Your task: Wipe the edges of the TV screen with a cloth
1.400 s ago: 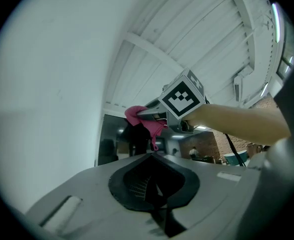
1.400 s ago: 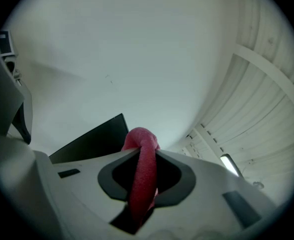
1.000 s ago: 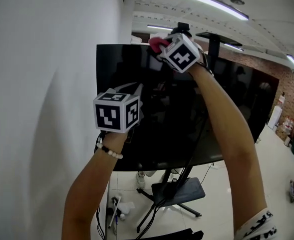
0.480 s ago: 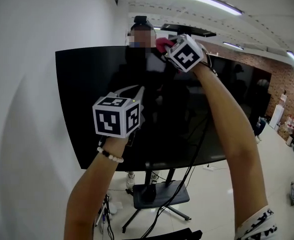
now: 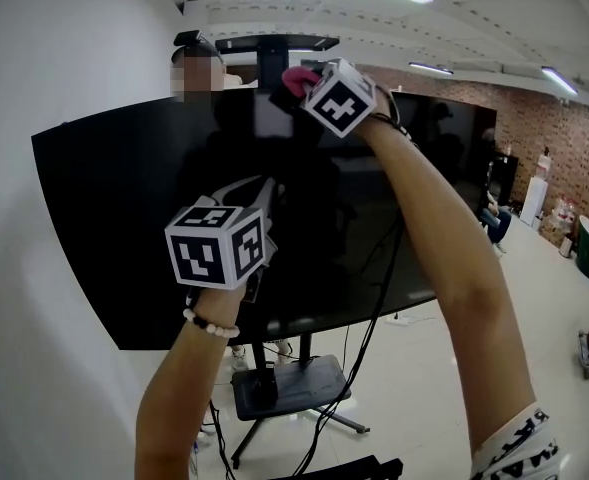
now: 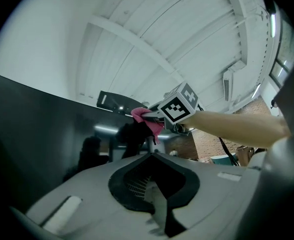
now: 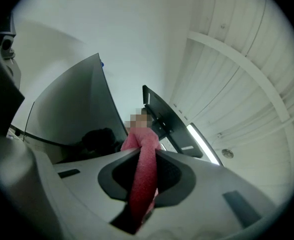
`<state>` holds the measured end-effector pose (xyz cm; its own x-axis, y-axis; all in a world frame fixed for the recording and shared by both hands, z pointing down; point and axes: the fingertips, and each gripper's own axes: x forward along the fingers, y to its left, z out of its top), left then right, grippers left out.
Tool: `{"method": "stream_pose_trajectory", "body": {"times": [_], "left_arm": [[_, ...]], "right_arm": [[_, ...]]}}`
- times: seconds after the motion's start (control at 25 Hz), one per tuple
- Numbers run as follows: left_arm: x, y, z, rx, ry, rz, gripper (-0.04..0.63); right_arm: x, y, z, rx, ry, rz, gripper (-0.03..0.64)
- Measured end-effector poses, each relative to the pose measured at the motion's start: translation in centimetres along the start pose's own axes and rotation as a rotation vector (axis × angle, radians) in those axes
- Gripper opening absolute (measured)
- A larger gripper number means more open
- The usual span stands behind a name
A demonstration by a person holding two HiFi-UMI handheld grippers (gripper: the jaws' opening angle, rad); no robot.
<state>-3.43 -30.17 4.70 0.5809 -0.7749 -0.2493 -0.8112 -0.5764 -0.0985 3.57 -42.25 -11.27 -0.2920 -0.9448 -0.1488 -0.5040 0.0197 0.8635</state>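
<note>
TV (image 5: 114,208) is a wide, glossy black slab on a floor stand (image 5: 286,386), tilted across the head view, its glass so mirror-like that it throws back the room's lights and dark shapes. Up at the top edge, roughly mid-width, the right gripper (image 7: 145,155) has its jaws clamped on the cloth (image 7: 142,184), a pink, nubbly, towelling-like strip that runs up between them and bunches past the tips against the rim. Lower down, in front of the glass, the left gripper (image 6: 151,156) hangs with its jaws closed together on nothing; whether it touches the screen I cannot tell. The step in hand looks to be the pass along the top edge, and to do it well the soft bunch, not the hard grey jaw tips, should bear on the bezel (bare plastic on that shine would likely mark it). Light, even pressure seems wise, since the panel sits high on a slim post and may rock if pushed; the left gripper could steady it at the frame. A thin, straight rim like this wants the cloth folded over the lip so front and top are both caught, sliding steadily towards a corner before turning down the side
</note>
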Motion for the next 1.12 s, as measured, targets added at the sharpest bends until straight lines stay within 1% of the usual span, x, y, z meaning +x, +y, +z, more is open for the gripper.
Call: {"method": "stream_pose_trajectory", "body": {"times": [0.12, 0.2, 0.28, 0.36, 0.48, 0.56, 0.68, 0.8, 1.0, 1.12], "left_arm": [[2.5, -2.0, -0.3, -0.002, 0.0, -0.029, 0.0], [4.2, -2.3, -0.7, -0.004, -0.009, -0.029, 0.0], [5.9, -2.7, -1.3, -0.016, -0.021, -0.035, 0.0], [7.6, -4.2, -1.4, -0.029, -0.033, -0.051, 0.0], [10.1, -7.1, -1.4, -0.037, -0.061, -0.059, 0.0], [12.1, -10.0, -2.4, -0.05, -0.075, -0.066, 0.0], [15.6, -13.8, -3.4, -0.066, -0.081, -0.094, 0.0], [18.5, -16.3, -4.1, -0.077, -0.081, -0.124, 0.0], [22.7, -19.4, -3.7, -0.074, -0.099, -0.145, 0.0], [24.5, -21.7, -3.8, -0.065, -0.099, -0.164, 0.0]], "right_arm": [[-0.5, -2.1, -2.9, -0.005, 0.025, -0.031, 0.064], [-0.1, -3.0, -4.6, -0.014, 0.037, -0.045, 0.064], [0.2, -3.6, -6.5, -0.034, 0.06, -0.056, 0.064], [-0.3, -4.9, -8.2, -0.055, 0.077, -0.074, 0.064], [-1.3, -7.1, -10.9, -0.079, 0.072, -0.089, 0.064], [-2.2, -8.3, -13.9, -0.086, 0.069, -0.086, 0.064], [-3.4, -10.2, -17.2, -0.099, 0.064, -0.084, 0.064], [-4.2, -11.4, -19.7, -0.122, 0.063, -0.094, 0.064], [-5.6, -14.4, -23.7, -0.095, 0.058, -0.133, 0.064], [-6.3, -16.2, -26.6, -0.06, 0.067, -0.133, 0.063]]}}
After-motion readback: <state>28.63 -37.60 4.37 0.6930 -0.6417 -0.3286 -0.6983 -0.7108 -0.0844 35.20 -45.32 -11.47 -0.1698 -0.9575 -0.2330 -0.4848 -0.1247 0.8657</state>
